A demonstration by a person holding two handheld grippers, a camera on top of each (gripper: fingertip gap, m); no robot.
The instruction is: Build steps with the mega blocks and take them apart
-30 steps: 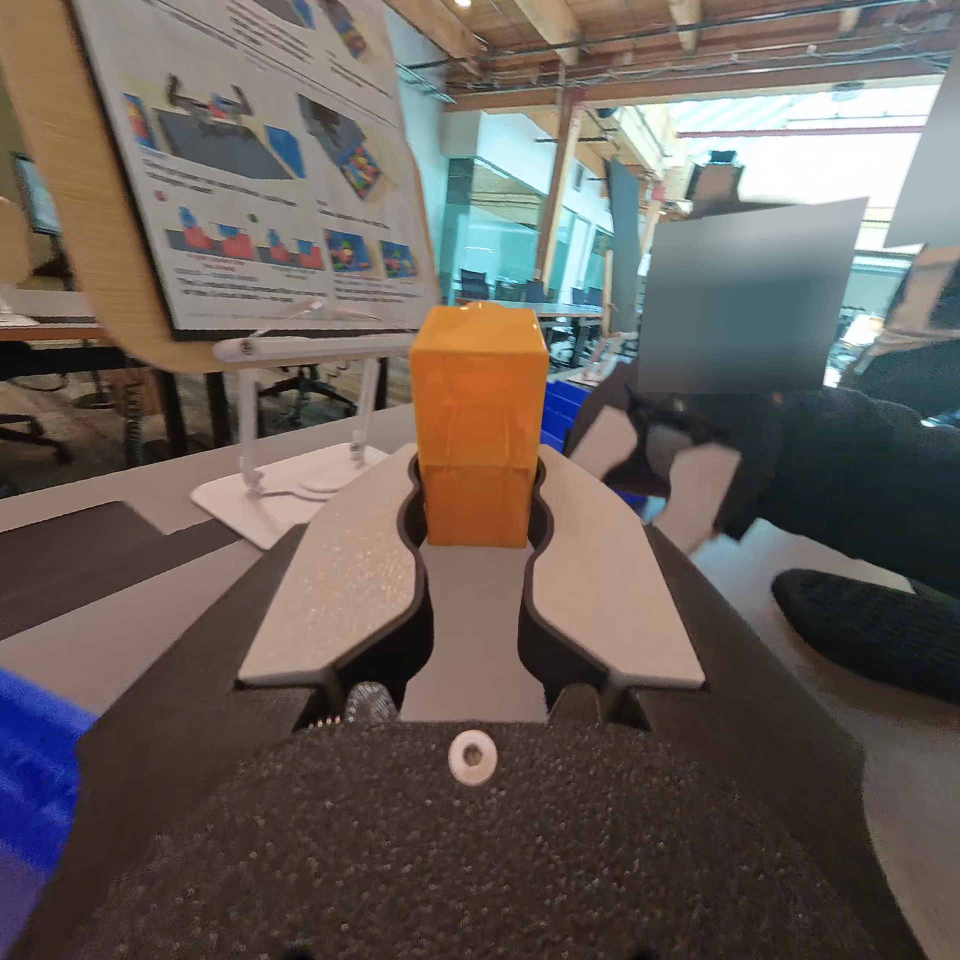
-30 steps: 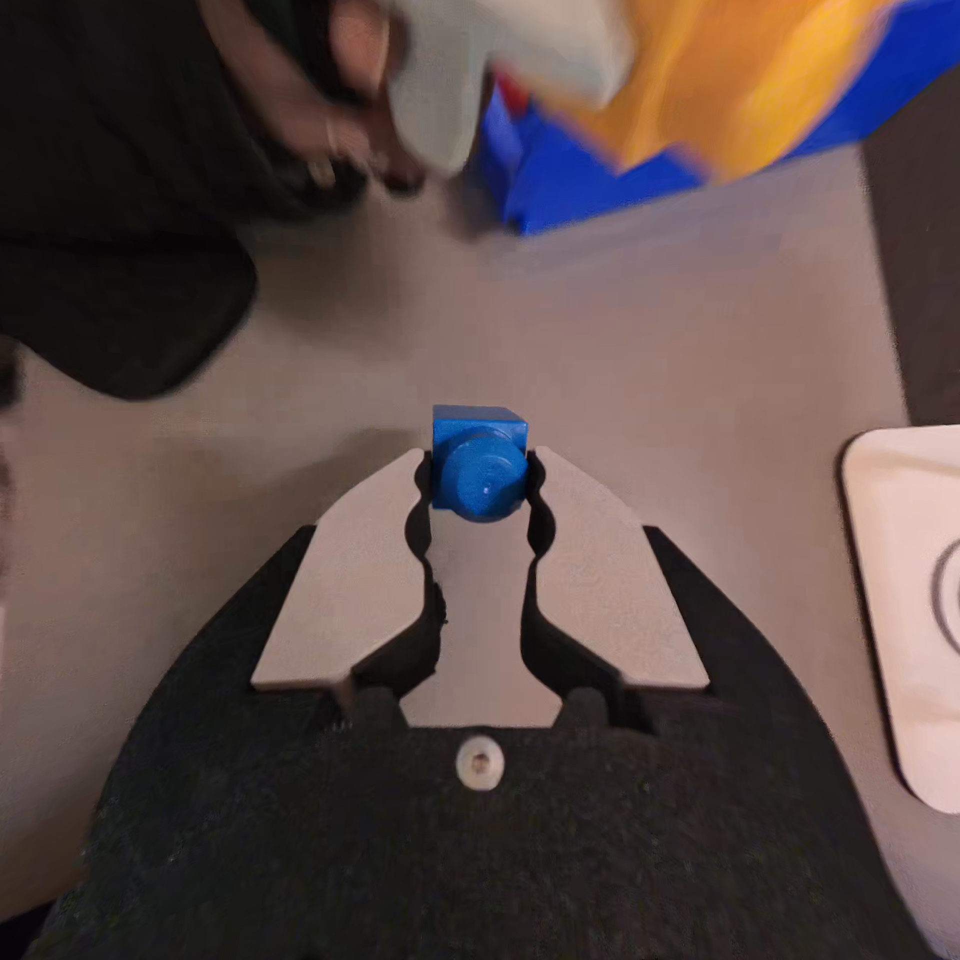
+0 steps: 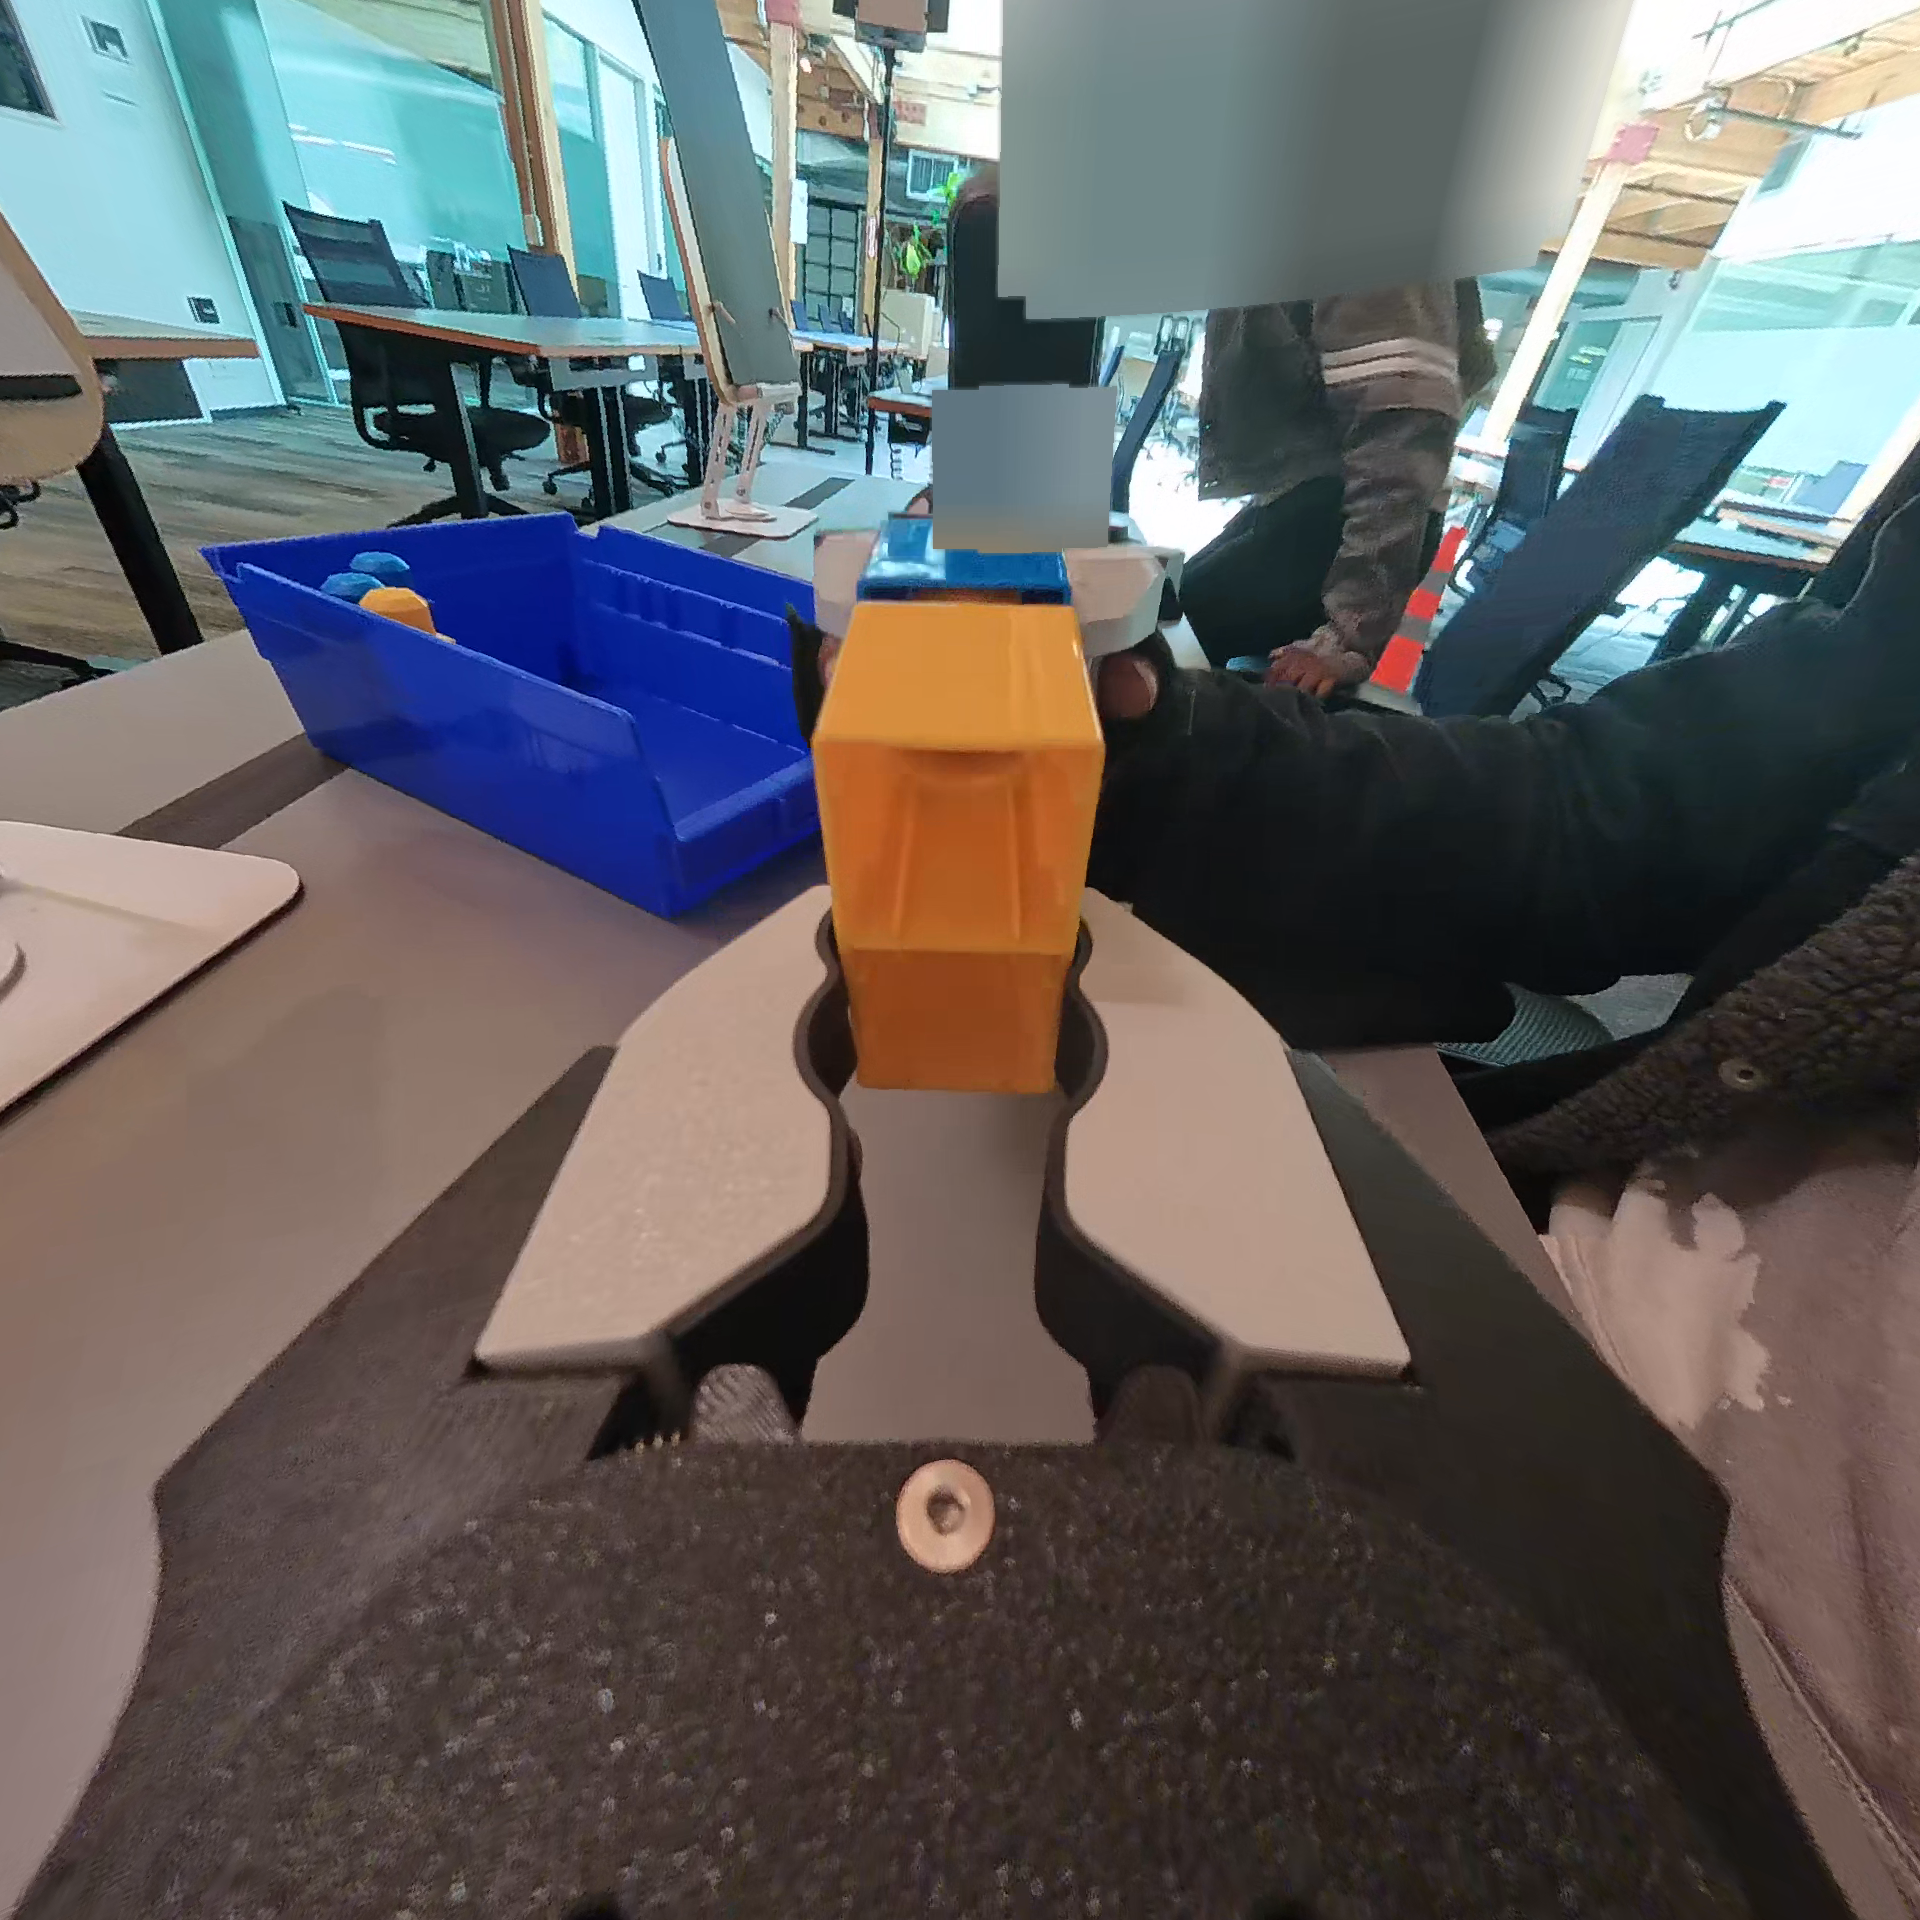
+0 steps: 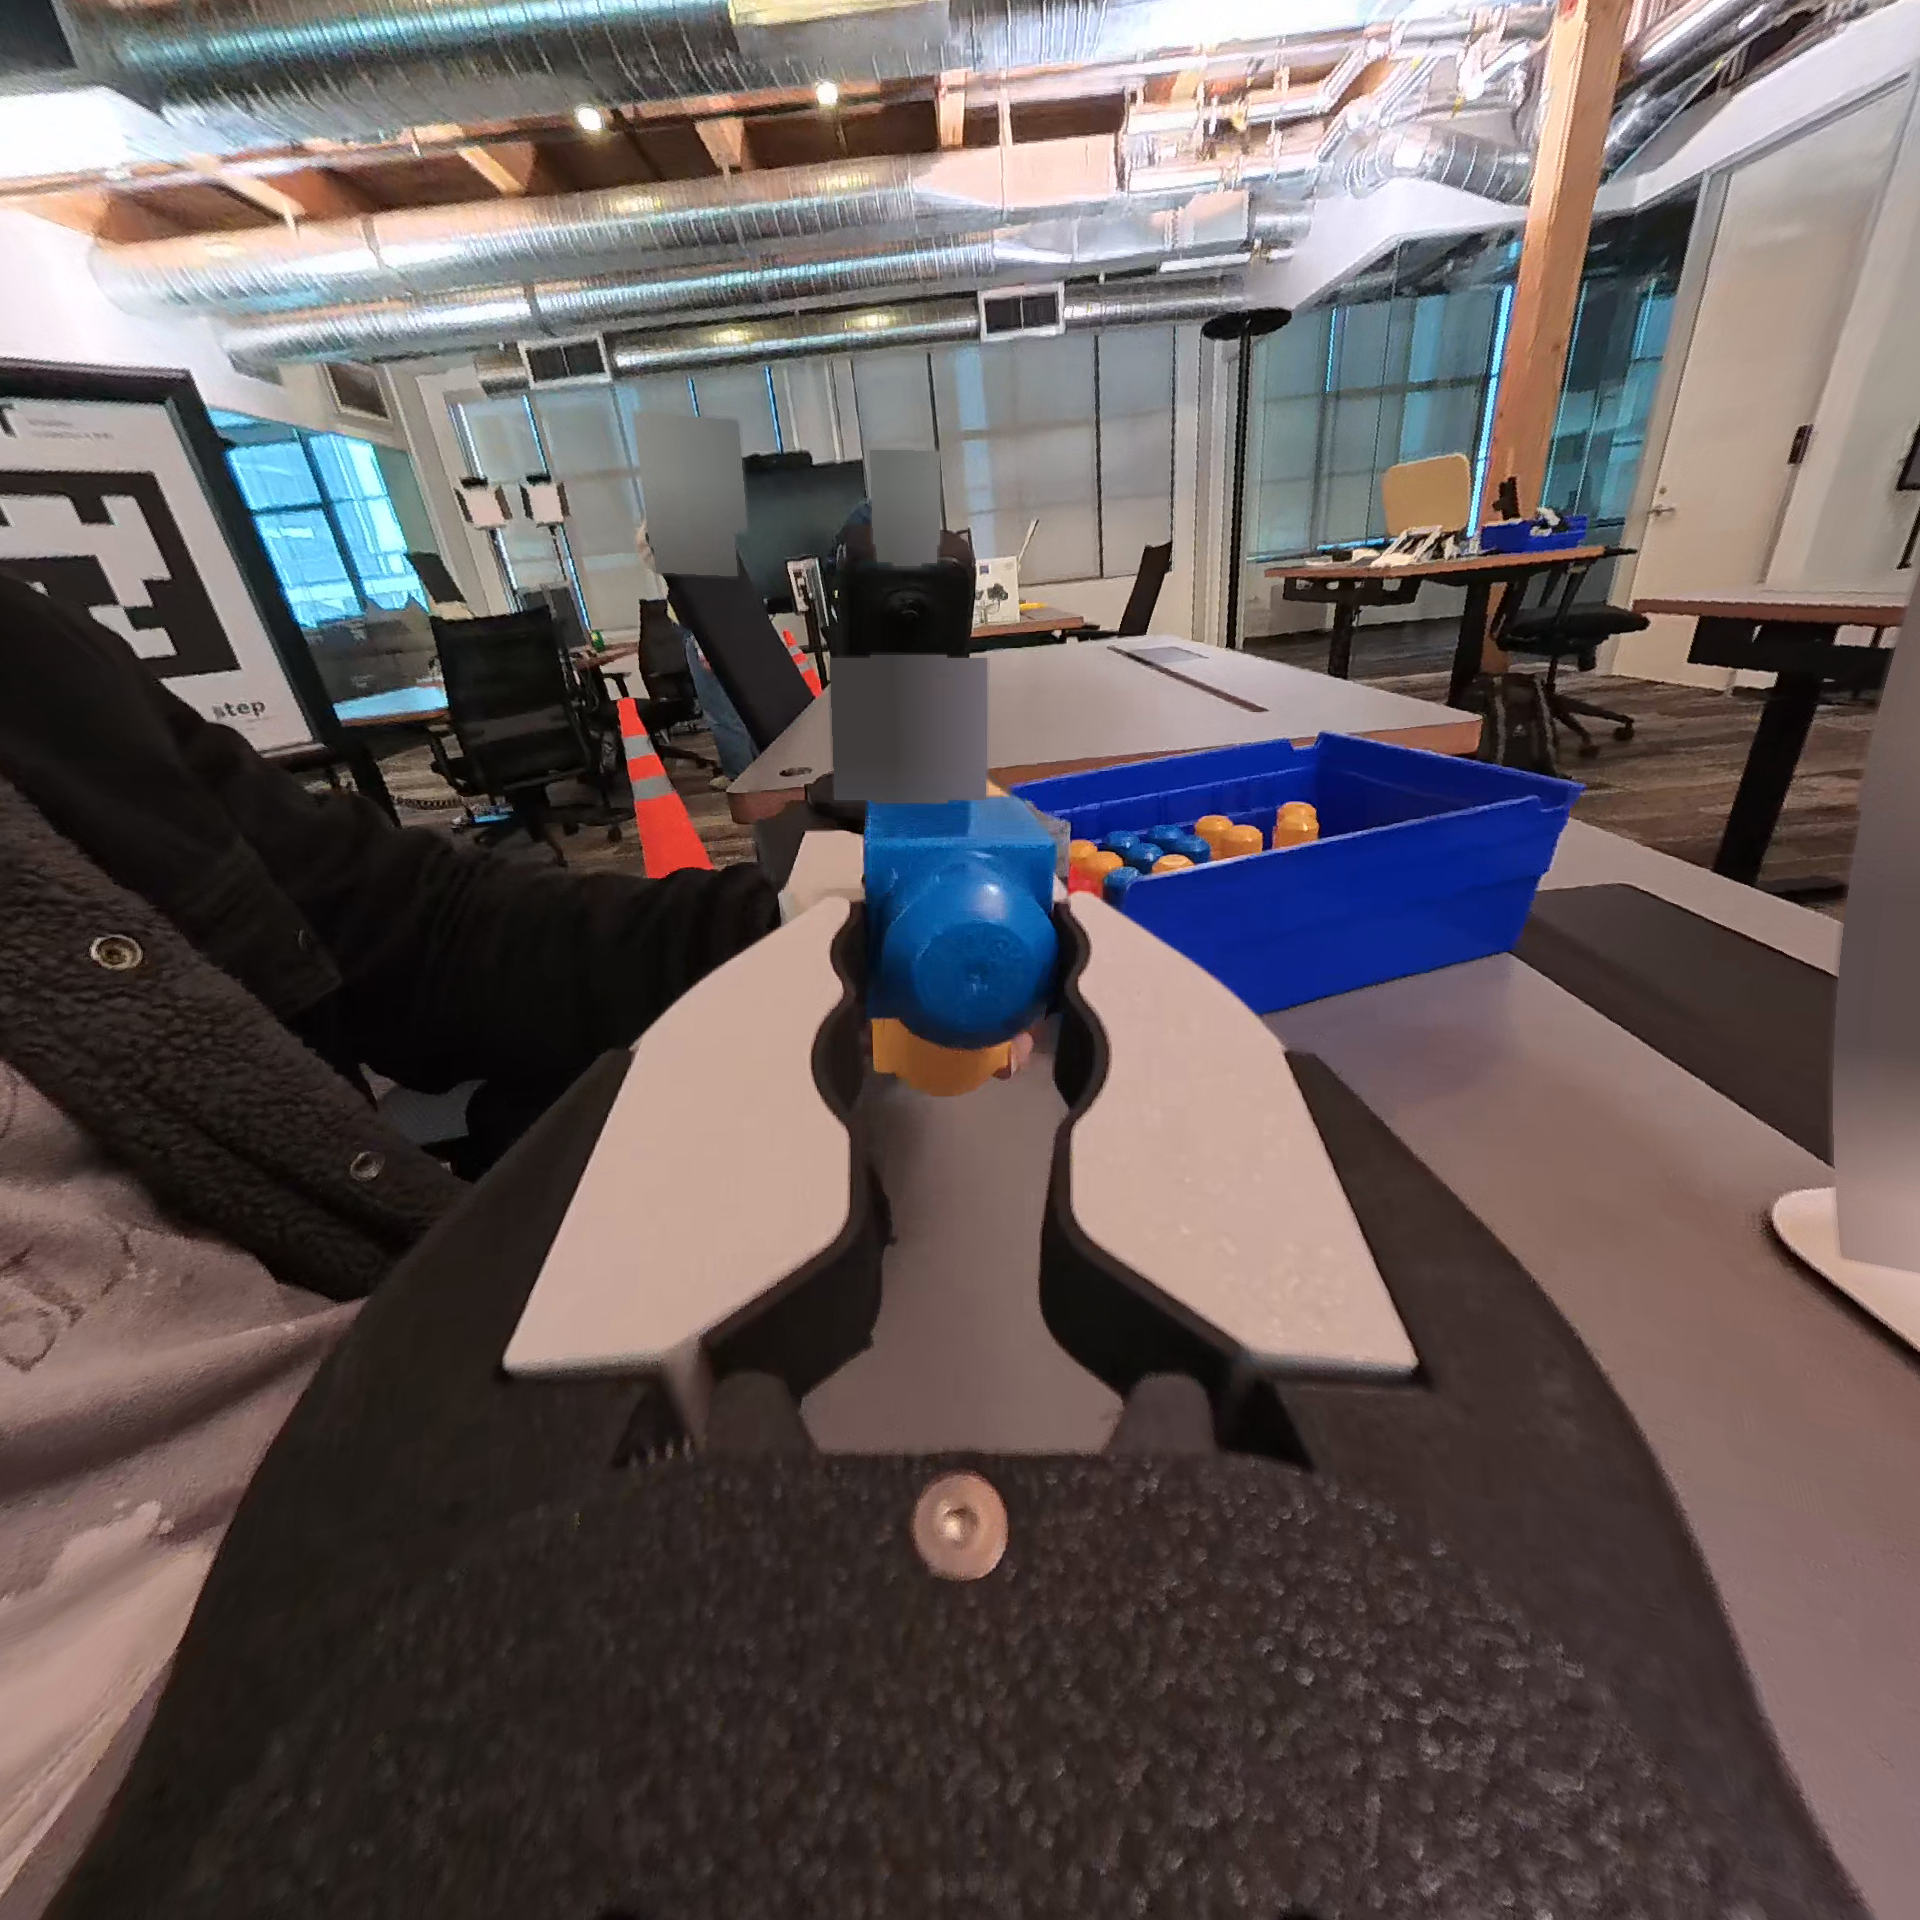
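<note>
My left gripper (image 3: pixel 954 997) is shut on an orange mega block (image 3: pixel 954 831), held above the grey table with its long side pointing away from me. My right gripper (image 4: pixel 961 977) is shut on a small blue block (image 4: pixel 961 935), stud toward the camera. The two grippers face each other: in the left wrist view the blue block (image 3: pixel 966 577) sits against the far end of the orange block, with the right gripper's grey fingers (image 3: pixel 1117 603) behind it. In the right wrist view an orange stud (image 4: pixel 940 1060) shows just below the blue block. I cannot tell whether the blocks are pressed together.
A blue bin (image 3: pixel 540 717) with several blue and orange blocks (image 4: pixel 1195 842) stands on the grey table (image 3: pixel 364 1039), beside the grippers. A white stand base (image 3: pixel 125 935) lies at the left. Dark sleeves (image 3: pixel 1403 831) reach in from the table's edge. Office desks and chairs stand behind. Spacing between my two grippers at the tips: around 5 cm. The white stand base (image 3: pixel 125 935) is about 35 cm from both grippers' fingertips.
Both grippers have swung round to face each other. The right gripper rose from pointing down at the table, and its blue block now meets the far end of the orange block.
</note>
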